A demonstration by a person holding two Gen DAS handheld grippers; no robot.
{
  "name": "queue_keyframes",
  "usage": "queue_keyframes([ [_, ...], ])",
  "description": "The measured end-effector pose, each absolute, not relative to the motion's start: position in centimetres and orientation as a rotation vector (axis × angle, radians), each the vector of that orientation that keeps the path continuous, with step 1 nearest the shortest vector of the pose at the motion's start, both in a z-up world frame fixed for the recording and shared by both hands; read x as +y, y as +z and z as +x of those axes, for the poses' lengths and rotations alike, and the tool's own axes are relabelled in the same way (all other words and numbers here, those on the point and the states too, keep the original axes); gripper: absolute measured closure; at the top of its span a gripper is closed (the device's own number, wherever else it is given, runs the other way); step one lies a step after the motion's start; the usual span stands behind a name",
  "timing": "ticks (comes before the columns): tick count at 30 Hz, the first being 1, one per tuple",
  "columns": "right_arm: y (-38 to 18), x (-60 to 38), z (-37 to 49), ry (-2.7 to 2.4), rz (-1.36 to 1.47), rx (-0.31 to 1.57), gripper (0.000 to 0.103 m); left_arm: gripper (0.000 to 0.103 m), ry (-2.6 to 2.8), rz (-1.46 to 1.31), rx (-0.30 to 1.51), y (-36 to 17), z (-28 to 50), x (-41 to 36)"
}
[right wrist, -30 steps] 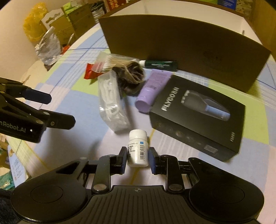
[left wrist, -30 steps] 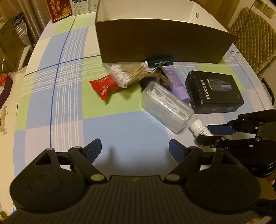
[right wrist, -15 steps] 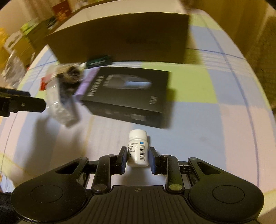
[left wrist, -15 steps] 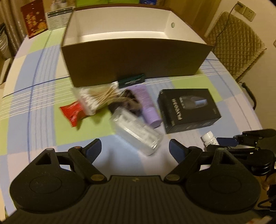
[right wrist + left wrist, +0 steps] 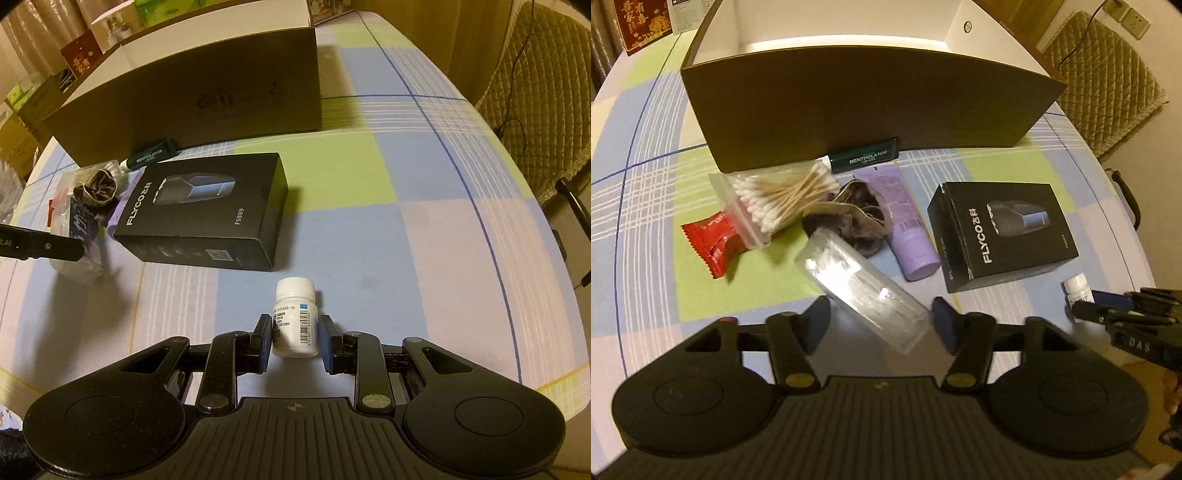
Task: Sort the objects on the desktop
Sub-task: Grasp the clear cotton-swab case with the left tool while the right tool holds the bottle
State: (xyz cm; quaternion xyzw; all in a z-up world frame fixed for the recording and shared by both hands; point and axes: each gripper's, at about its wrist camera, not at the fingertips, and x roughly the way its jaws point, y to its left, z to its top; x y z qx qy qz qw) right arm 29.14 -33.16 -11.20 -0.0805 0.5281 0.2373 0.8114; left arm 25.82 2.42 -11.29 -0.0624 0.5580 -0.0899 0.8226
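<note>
My left gripper (image 5: 881,326) straddles the near end of a clear plastic box (image 5: 857,288) that lies slantwise on the checked tablecloth. Its jaws are closing, with a gap still showing at the left pad. The right gripper (image 5: 293,343) is shut on a small white pill bottle (image 5: 295,321), which stands upright between its pads. In the left wrist view this bottle (image 5: 1078,286) shows at the right, beside the right gripper (image 5: 1087,301). An open brown box (image 5: 868,107) with a white inside stands at the back.
Near the brown box lie a black Flycoo carton (image 5: 1004,229), a purple tube (image 5: 908,221), a dark green tube (image 5: 864,158), a bag of cotton swabs (image 5: 775,199), a brown scrunchie (image 5: 857,218) and a red packet (image 5: 716,243). A quilted chair (image 5: 535,92) stands past the table's right edge.
My left gripper moved over the clear box and its jaws narrowed around the box's end. The right gripper swung right with the pill bottle, away from the black carton.
</note>
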Motion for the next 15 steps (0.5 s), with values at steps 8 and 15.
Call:
queue_keyframes([
  [8,-11.5,-33.7,29.6,0.493,-0.165,1.134,0.079,0.07,-0.204,-0.013,1.205,-10.2,25.3,4.9],
  [15,-11.8,-34.0,29.9,0.477,-0.164,1.141,0.079,0.06,-0.178,-0.08,1.198,-10.3,26.5,5.9],
])
